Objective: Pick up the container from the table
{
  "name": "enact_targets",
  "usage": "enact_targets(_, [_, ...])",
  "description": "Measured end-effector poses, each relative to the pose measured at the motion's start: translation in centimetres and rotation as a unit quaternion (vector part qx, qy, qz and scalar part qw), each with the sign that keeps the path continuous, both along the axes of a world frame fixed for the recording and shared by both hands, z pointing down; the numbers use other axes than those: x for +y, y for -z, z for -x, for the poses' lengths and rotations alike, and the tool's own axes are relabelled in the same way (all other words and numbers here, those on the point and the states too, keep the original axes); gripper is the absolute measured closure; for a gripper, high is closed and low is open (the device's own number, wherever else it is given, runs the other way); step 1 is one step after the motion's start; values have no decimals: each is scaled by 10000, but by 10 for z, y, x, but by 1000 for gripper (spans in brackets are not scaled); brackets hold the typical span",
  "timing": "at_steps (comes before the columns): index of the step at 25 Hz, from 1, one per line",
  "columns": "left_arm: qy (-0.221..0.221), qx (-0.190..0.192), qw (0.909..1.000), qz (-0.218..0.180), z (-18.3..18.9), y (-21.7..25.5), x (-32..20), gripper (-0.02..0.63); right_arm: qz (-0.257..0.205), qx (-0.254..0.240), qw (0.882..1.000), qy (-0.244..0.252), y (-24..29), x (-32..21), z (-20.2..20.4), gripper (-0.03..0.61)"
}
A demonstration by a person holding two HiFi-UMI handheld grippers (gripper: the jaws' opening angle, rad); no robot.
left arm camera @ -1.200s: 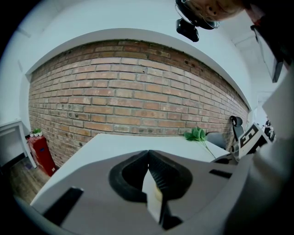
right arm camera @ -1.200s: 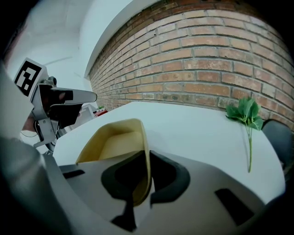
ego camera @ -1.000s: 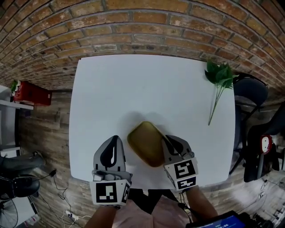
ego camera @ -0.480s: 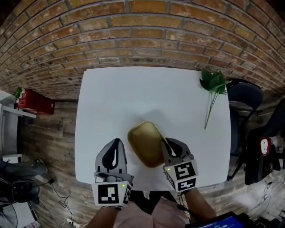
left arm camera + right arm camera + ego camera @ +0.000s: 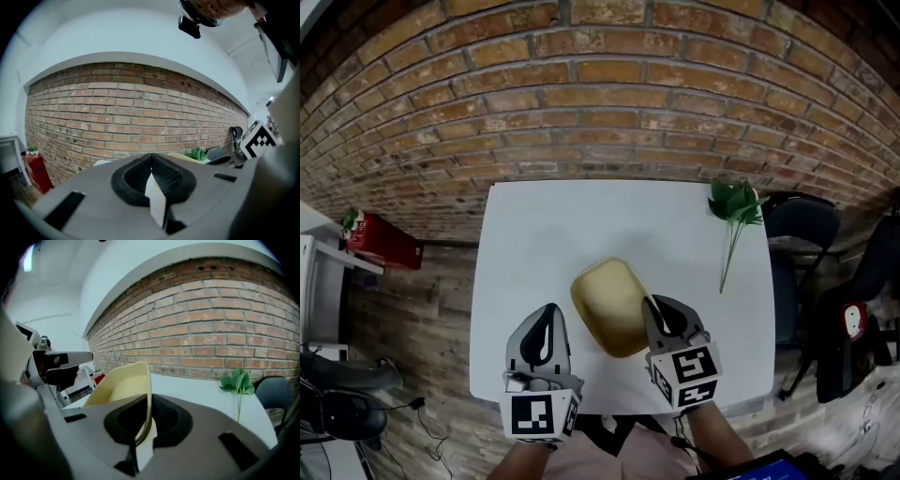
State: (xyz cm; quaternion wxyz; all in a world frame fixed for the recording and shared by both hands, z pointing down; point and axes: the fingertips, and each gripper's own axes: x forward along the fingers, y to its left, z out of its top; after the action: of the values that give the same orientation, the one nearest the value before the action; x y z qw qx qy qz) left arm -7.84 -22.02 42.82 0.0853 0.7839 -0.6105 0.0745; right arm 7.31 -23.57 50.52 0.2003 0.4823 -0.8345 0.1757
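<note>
The right tongs (image 5: 654, 307) pinch the smooth yellow rounded-rectangular container (image 5: 607, 300) by its thin rim; left tongs (image 5: 547, 313) closed, empty.

Matt plastic container (image 5: 609, 305) (smooth white table (image 5: 546, 232))

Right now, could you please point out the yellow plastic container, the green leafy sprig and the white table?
yellow plastic container (image 5: 607, 302), head view: the middle of it.
green leafy sprig (image 5: 733, 201), head view: its leaves.
white table (image 5: 553, 225), head view: bare top.
</note>
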Motion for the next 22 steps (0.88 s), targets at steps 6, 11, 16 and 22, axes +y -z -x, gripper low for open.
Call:
enact_targets(6, [7,-13,9996,-275,2,24,-2,604,-396,-95,9992,-63,37,-8,0,560])
enact_targets(11, [63,-26,9987,-509,7,46,-7,604,-759,-194,9969,-113,71,-16,1,560])
enact_targets(16, [111,-32,9970,-766,12,70,-10,604,-1099,-266,9934,-176,104,-21,0,560])
enact_targets(22, [121,-24,9937,-1113,17,103,-21,604,-1535,-359,9871,-264,143,-31,0,560])
